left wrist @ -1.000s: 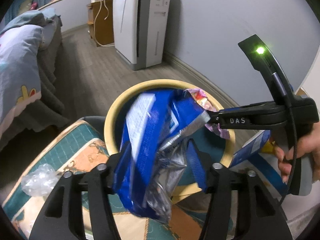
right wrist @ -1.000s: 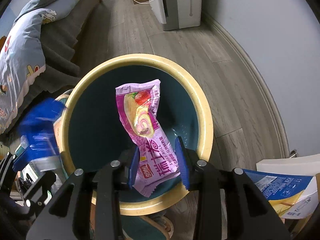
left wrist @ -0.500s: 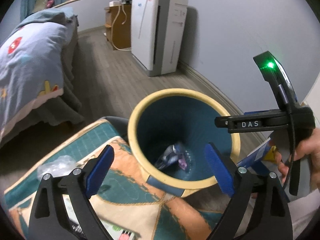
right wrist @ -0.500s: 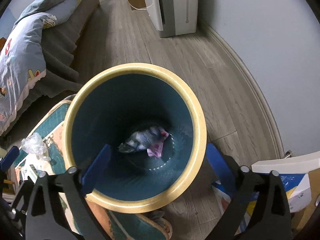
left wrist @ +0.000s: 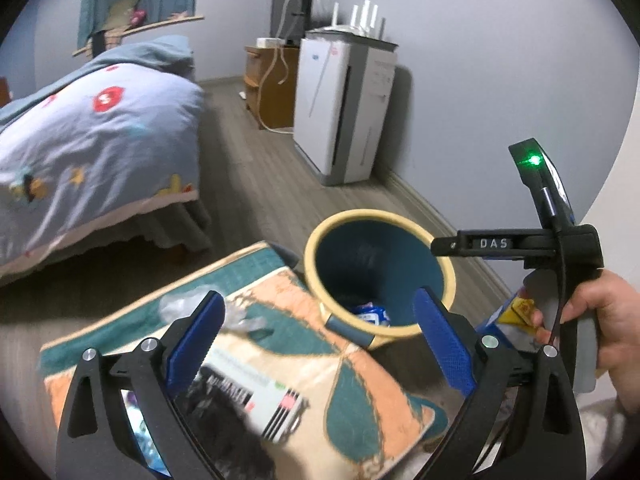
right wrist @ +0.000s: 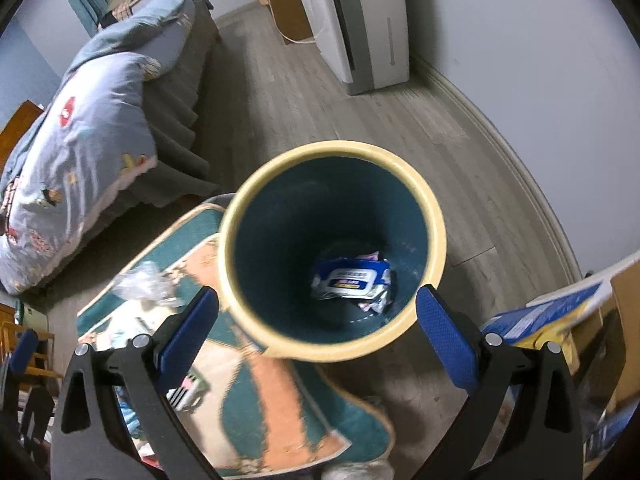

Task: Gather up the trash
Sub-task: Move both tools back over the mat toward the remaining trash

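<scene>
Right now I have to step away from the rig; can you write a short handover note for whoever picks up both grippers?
Left gripper: open, empty, above the patterned mat.
Right gripper: open, empty, above the trash bin.
Done: the blue wrapper and a purple wrapper partly under it lie at the bottom of the bin.
Left: the crumpled clear plastic on the mat's far edge, and a printed pack near the left gripper; blurred, so check what it is.
</scene>
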A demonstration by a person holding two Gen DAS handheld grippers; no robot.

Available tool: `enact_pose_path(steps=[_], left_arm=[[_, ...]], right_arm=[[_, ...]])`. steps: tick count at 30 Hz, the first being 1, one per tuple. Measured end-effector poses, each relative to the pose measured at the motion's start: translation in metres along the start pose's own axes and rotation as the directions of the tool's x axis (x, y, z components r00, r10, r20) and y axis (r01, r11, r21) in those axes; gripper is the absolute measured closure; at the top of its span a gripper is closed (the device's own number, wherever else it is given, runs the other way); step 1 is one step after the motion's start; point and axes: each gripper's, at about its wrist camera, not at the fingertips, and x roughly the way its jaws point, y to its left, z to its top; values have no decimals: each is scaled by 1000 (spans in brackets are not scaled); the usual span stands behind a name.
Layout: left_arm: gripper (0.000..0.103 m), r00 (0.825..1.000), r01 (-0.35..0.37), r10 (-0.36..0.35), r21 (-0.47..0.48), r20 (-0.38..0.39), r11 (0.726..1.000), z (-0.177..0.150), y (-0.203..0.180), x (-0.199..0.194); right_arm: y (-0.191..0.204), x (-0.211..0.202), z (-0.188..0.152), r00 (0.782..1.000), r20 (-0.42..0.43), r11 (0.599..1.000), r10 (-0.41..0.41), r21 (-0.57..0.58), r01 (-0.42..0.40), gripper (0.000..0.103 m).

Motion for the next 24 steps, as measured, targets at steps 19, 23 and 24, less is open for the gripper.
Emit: enact_pose_path(steps=[19, 23, 24], left_arm=[[8, 983, -183, 180, -127, -34, 975, -101, 64, -97], [8, 973, -230, 222, -142, -67, 963, -121, 77, -99], [8, 970, -240, 232, -146, -75, 960, -126, 81, -99]], right_arm=[[97, -40, -83, 999, 4, 990, 47, -133, -46, 6], [127, -36, -96, 1000, 7, 972, 22, -232, -20, 6], [132, -35, -98, 1000, 9, 969, 19, -248, -16, 6]])
